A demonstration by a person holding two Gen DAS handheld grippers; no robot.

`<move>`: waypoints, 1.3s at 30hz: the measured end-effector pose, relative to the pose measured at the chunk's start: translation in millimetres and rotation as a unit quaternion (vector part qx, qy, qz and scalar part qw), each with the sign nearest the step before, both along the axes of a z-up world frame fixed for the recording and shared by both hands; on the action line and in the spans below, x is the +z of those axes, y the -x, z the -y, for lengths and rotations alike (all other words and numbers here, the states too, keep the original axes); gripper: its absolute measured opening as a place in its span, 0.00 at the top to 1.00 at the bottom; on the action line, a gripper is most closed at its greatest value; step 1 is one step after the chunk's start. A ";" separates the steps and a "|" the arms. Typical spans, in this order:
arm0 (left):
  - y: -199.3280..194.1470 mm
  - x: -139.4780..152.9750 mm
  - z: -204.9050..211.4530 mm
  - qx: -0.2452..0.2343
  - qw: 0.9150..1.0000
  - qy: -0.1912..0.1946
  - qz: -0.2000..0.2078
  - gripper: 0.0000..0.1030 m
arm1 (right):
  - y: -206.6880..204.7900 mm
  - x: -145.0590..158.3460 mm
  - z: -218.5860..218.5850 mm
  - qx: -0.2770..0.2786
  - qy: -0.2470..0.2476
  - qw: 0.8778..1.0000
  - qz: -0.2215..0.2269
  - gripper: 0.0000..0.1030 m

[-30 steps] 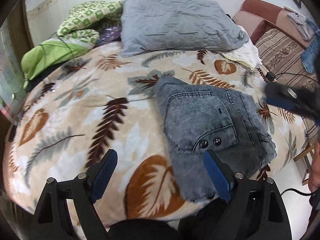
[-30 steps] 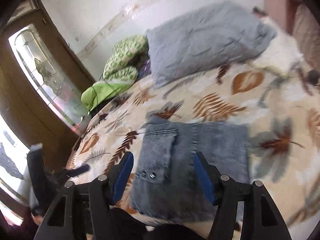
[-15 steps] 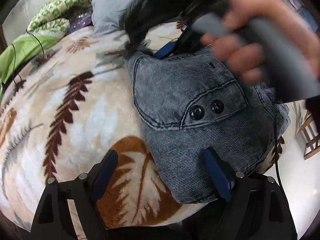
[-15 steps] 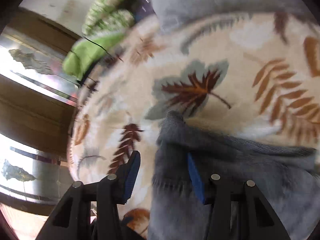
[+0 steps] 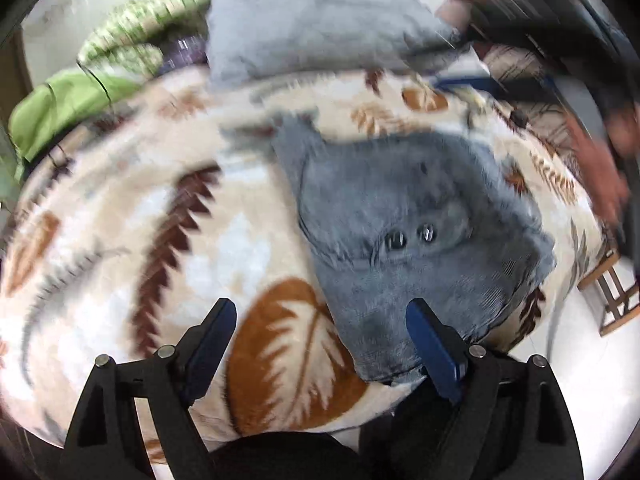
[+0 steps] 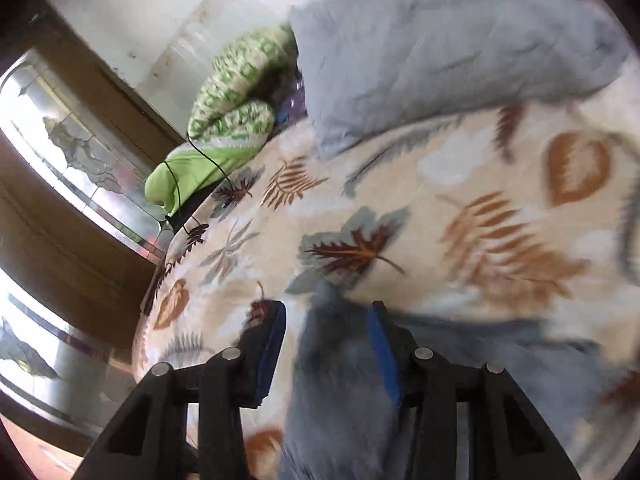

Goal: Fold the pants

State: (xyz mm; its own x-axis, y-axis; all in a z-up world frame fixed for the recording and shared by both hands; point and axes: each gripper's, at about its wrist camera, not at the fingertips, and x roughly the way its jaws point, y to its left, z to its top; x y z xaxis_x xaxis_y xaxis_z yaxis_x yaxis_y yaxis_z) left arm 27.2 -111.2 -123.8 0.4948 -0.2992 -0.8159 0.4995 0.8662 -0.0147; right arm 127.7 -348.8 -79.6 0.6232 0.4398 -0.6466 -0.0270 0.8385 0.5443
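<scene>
Folded grey denim pants [image 5: 400, 208] lie on the leaf-print bedspread [image 5: 120, 220], pocket flap with two dark buttons [image 5: 412, 236] facing up. My left gripper [image 5: 320, 320] hangs open and wide over the bed's near edge. Its right finger [image 5: 428, 332] is over the pants' near edge and nothing is gripped. In the left wrist view my right gripper [image 5: 464, 82] is blurred at the upper right, apart from the pants. In its own view the right gripper [image 6: 326, 320] is half open. The pants' far left corner [image 6: 340, 380] shows between its fingers, with a gap beside the left pad.
A grey pillow [image 5: 312, 28] lies at the head of the bed, with green patterned cloth [image 5: 132, 44] and a bright green bundle [image 5: 60, 108] to its left. A thin black cable [image 6: 200, 160] crosses the bundle. A glass-panelled door [image 6: 80, 160] is left of the bed and a wooden frame [image 5: 612, 300] stands on the floor to the right.
The hand with the right gripper, which reached over the pants' far edge half a second ago, has drawn back to the upper right. Its jaws have narrowed. The left gripper stays wide.
</scene>
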 end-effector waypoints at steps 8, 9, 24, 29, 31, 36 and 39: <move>-1.7 31.4 23.7 0.005 0.999 -0.034 0.010 0.15 | 105.3 -21.0 42.3 -0.050 0.029 0.998 -0.037 0.54; -3.5 29.4 27.7 0.007 0.999 -0.039 0.002 0.15 | 114.2 -31.2 45.9 -0.063 0.030 0.996 -0.047 0.54; -47.0 -31.9 66.8 0.054 0.991 -0.091 -0.084 0.02 | 148.2 -119.1 82.9 -0.075 -0.141 0.984 -0.083 0.54; -43.7 -38.2 70.6 0.034 0.991 -0.108 -0.071 0.00 | 149.6 -122.4 80.2 -0.074 -0.139 0.985 -0.073 0.54; -37.4 -38.1 83.7 0.007 0.988 -0.150 -0.036 0.00 | 149.8 -123.2 81.1 -0.073 -0.141 0.985 -0.074 0.54; -34.4 -38.8 93.6 -0.009 0.983 -0.184 -0.009 0.00 | 148.3 -123.6 79.5 -0.076 -0.142 0.984 -0.072 0.54; -41.6 -36.8 85.8 0.010 0.986 -0.161 -0.041 0.00 | 150.7 -123.7 79.6 -0.077 -0.141 0.984 -0.071 0.54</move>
